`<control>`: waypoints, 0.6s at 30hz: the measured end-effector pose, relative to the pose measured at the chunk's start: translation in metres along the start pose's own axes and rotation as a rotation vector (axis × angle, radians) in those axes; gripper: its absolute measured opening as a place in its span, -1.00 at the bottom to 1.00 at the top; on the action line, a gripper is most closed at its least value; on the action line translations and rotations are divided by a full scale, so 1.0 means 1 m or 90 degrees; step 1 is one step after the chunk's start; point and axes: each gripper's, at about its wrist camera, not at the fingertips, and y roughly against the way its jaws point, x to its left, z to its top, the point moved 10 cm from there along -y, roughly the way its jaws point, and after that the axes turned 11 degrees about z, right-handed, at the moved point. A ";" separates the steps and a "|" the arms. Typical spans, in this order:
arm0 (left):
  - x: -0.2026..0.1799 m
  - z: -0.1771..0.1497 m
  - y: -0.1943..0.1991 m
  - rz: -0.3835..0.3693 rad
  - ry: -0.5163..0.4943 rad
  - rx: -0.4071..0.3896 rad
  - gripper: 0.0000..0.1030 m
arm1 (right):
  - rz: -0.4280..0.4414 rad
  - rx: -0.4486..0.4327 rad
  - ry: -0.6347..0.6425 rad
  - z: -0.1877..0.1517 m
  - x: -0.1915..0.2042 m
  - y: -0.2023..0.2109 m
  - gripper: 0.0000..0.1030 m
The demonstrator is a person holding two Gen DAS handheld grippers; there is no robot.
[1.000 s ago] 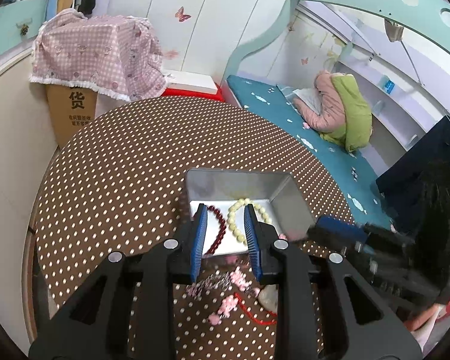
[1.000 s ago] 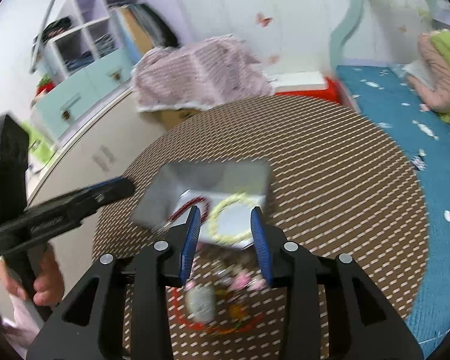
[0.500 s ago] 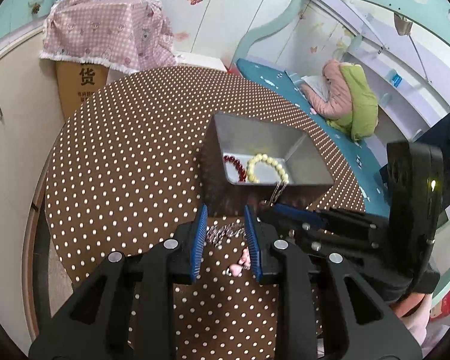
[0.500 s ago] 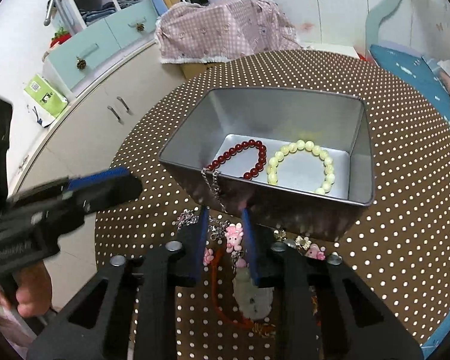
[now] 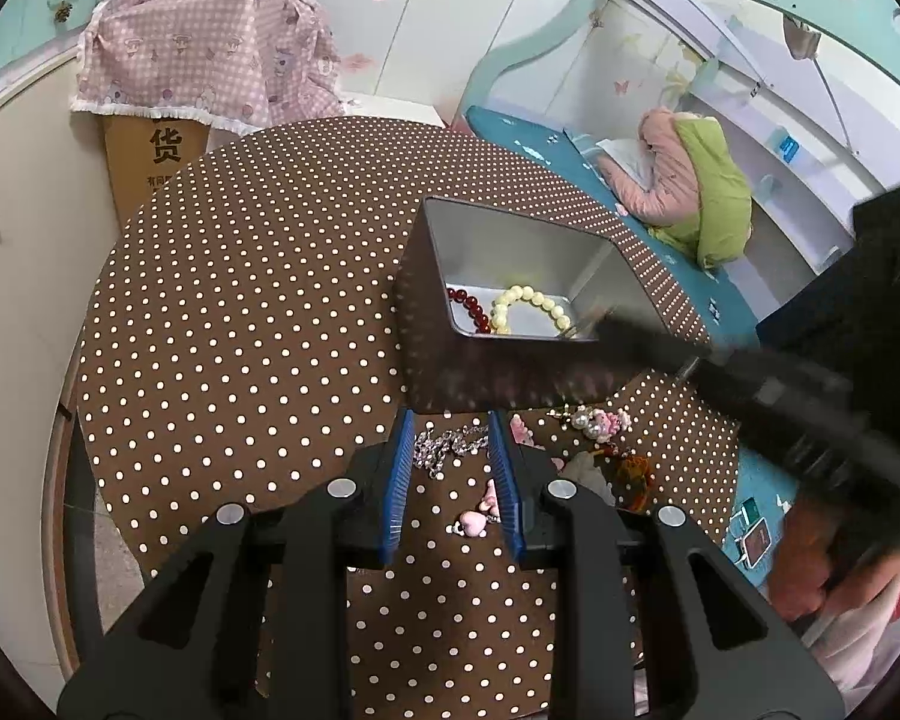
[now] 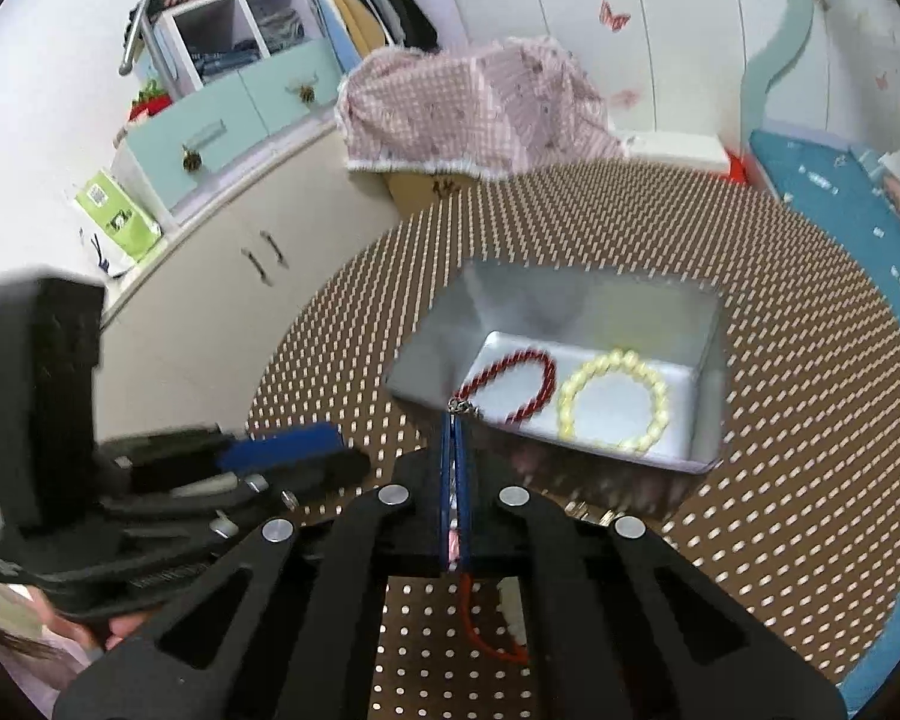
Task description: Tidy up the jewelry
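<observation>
My left tongs (image 5: 450,450) are pointing down at the dotted brown tablecloth (image 5: 240,330), and their 2 blue pads are standing a little apart with nothing pressed between them; a heap of silver chain (image 5: 444,444) is lying on the cloth just past the tips, between the 2 pads in the view but not pinched. Beside it, more to the right, a small pink heart charm (image 5: 473,523), a pearl and pink cluster (image 5: 594,420) and an orange cord piece (image 5: 633,474) are lying loose on the cloth. My right tongs (image 6: 455,420) are pressed fully together, and a small silver clasp of a chain (image 6: 463,407) is sticking out at their tips, so they are pinching it; the picture is blurred there, and I cannot tell how much chain is hanging below. Under the right tongs a red cord (image 6: 480,630) is lying on the cloth. Further away, the metal box (image 6: 711,372) is standing on the table, and the tips of the right tongs are showing just before its near rim. Inside the box, on the bottom, the dark red bead bracelet (image 6: 516,384) and the pale yellow bead bracelet (image 6: 615,402) are lying side by side. Behind the table a carton under a pink checked cloth (image 5: 204,78) is standing.
</observation>
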 end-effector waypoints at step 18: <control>-0.006 -0.022 -0.021 0.036 -0.045 0.037 -0.49 | -0.077 -0.018 0.013 -0.006 -0.020 0.022 -0.22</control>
